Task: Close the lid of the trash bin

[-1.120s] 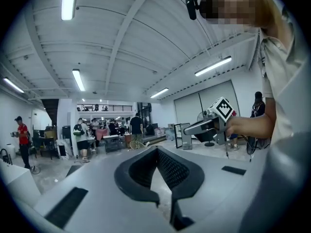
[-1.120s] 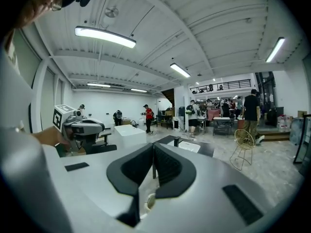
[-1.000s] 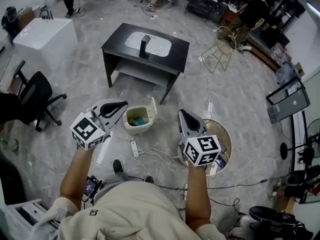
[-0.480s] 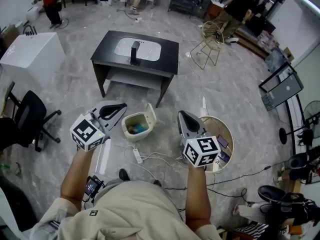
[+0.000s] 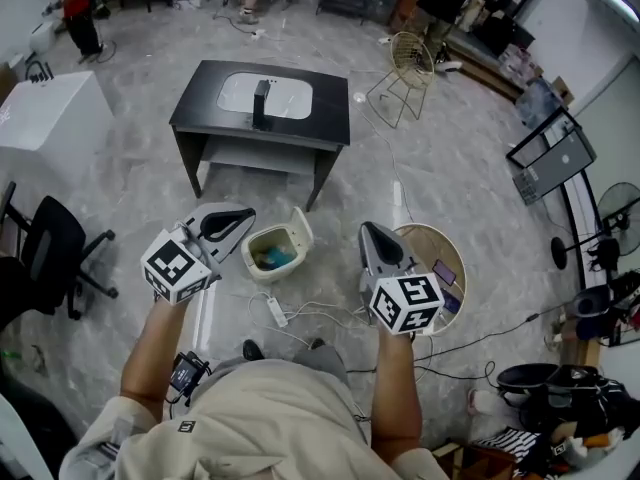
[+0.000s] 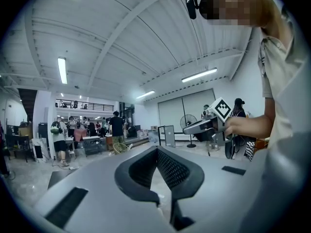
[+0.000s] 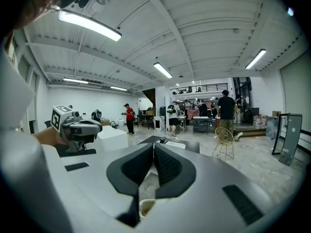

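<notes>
1. Change: over the last sec the head view slides. The black desk (image 5: pixel 262 103) drifts up-left and the trash bin (image 5: pixel 266 267) sits a bit lower and left in frame. Reads as the person stepping/leaning in, not the bin moving.
2. Grippers hold the same spots in frame. Left gripper (image 5: pixel 246 214) is just left of the bin, right gripper (image 5: pixel 366 227) is off to its right, and both are above it, no contact.
3. Jaws: L tips together, nothing between. R same, tips closed and empty. The R gripper view shows a cream rim low under the jaws, prob the bin.
4. Bin is on the floor in front of the desk, between the two grippers, w/ some rubbish inside. Lid (image 5: pixel 302 230) is up, hinged at the bin's right-rear edge, unchanged vs 1 s ago.
5. Meaning: still approach phase, no progress on the lid itself. Est. next step is R gripper getting behind/over the lid and pushing it down toward the L side.
6. Risk: the bin looks light and could skid or tip if shoved sideways. Power strip (image 5: pixel 272 312) and cables lie near the feet.
</notes>
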A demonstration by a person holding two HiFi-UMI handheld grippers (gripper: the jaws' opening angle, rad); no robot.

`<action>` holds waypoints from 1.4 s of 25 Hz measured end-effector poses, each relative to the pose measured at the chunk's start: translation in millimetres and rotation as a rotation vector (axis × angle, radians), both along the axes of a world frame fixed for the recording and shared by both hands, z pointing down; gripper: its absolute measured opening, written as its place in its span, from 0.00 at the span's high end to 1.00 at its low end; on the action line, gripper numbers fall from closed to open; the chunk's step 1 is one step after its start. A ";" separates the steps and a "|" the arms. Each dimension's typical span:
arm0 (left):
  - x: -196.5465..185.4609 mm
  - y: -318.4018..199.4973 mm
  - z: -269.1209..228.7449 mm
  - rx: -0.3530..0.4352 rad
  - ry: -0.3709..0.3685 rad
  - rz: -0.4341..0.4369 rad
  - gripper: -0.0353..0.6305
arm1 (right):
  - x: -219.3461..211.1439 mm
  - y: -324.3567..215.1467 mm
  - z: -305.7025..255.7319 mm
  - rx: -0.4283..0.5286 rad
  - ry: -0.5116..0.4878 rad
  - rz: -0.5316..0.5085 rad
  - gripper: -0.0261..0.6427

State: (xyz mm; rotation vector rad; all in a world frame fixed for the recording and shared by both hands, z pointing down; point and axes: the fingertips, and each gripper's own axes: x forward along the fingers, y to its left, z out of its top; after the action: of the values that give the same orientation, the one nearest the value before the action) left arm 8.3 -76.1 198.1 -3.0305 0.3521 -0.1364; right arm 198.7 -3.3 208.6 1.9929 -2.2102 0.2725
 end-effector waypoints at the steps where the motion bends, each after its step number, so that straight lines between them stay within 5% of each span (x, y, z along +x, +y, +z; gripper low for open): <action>1: -3.1 -3.5 3.7 -0.003 0.001 -0.006 0.92 | -1.4 -4.5 2.4 -0.002 0.002 -0.006 0.92; 15: -72.3 -67.4 1.3 -0.009 -0.007 -0.285 0.92 | -5.6 -118.2 13.5 -0.016 -0.019 -0.179 0.92; 35: -53.2 -115.5 42.5 -0.118 -0.053 -0.511 0.92 | 7.4 -235.9 65.5 -0.128 -0.044 -0.400 0.92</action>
State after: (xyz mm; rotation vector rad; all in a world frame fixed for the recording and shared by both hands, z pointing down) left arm -44.9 -191.6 240.6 -2.9651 1.1421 -0.2774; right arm 206.1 -239.2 274.1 1.4526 -2.4828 0.3952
